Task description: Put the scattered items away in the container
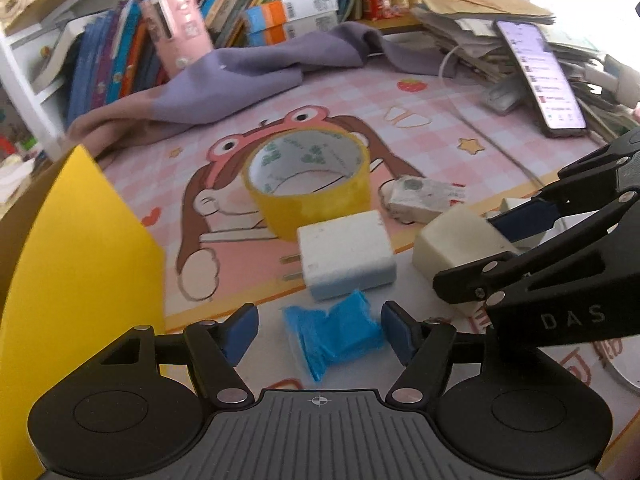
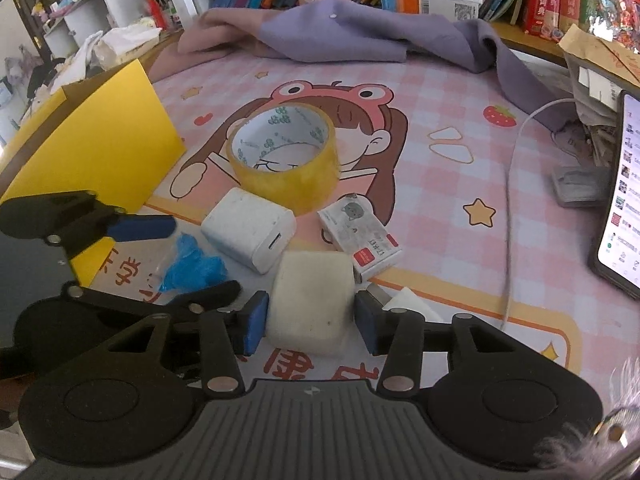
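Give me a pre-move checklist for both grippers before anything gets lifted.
1. Blue wrapped packet lies between the left gripper fingers: ok.
2. Left pads touching the packet: not ok, gaps on both sides.
3. Cream block sits between the right gripper fingers: ok.
4. Right pads pressing the block: cannot tell, they sit very close.
5. White charger and tape roll outside both grips: ok.
6. Yellow container opening visible: cannot tell, only its wall shows.

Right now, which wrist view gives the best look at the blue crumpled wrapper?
The left wrist view: the blue crumpled wrapper lies unobstructed, centred between the open left gripper fingers. In the right wrist view the wrapper sits off to the left, smaller, with the left gripper's fingers above and below it.
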`<state>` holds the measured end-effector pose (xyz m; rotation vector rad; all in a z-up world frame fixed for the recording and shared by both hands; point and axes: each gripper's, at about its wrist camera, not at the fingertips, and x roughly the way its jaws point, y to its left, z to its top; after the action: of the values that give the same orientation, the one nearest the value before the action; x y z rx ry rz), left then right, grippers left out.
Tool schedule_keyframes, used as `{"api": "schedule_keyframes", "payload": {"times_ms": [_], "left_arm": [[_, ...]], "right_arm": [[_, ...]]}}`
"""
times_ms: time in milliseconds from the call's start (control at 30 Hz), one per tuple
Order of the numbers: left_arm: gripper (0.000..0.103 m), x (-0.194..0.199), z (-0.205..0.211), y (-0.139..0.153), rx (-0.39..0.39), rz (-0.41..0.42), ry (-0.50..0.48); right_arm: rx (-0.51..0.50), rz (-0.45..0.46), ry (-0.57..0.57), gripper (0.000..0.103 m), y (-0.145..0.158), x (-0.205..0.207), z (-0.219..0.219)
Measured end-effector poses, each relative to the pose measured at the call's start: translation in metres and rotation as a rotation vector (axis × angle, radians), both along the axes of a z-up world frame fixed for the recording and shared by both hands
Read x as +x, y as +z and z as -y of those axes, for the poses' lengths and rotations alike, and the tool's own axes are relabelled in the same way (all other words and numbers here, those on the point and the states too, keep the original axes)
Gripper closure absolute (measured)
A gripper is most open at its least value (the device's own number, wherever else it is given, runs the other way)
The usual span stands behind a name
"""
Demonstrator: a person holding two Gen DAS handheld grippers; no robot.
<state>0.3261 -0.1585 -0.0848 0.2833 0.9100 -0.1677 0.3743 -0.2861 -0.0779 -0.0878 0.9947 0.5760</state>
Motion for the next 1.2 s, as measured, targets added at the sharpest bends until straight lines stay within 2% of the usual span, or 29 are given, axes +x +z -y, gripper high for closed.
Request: {"api": "schedule_keyframes", "payload": {"times_ms": [167, 233, 400, 533, 633, 800, 1067, 1200], "left_arm": [[0.036, 0.002, -0.001, -0.002, -0.029, 0.011, 0.008], [0.043, 0.002, -0.001, -0.002, -0.050, 0.011, 0.005], [0.051, 0.002, -0.005, -0.002, -0.107, -0.002, 0.034], [0.061, 0.001, -0.007, -0.002, -0.152, -0.012, 0.038], [0.067, 0.000, -0.005, -0.002, -0.145, -0.008, 0.030], [0.070, -0.009, -0.003, 0.006, -0.120, 0.011, 0.038], [0.071, -0.031, -0.002, 0.023, -0.098, 0.048, 0.041], [0.071, -0.044, 0.000, 0.028, -0.096, 0.046, 0.029]], "right_arm": [[0.003, -0.005, 0.005, 0.060, -0.002, 0.002, 0.000], [0.010, -0.013, 0.003, 0.061, -0.001, 0.004, 0.001], [0.019, -0.032, 0.006, 0.059, -0.001, 0.008, 0.001], [0.028, -0.042, 0.011, 0.058, -0.001, 0.011, 0.001], [0.036, -0.051, 0.016, 0.061, -0.002, 0.013, 0.001], [0.067, -0.062, 0.025, 0.071, 0.000, 0.012, 0.006], [0.072, 0.018, 0.065, 0.073, 0.017, -0.012, 0.007], [0.078, 0.023, 0.060, 0.073, 0.023, -0.024, 0.012]]}}
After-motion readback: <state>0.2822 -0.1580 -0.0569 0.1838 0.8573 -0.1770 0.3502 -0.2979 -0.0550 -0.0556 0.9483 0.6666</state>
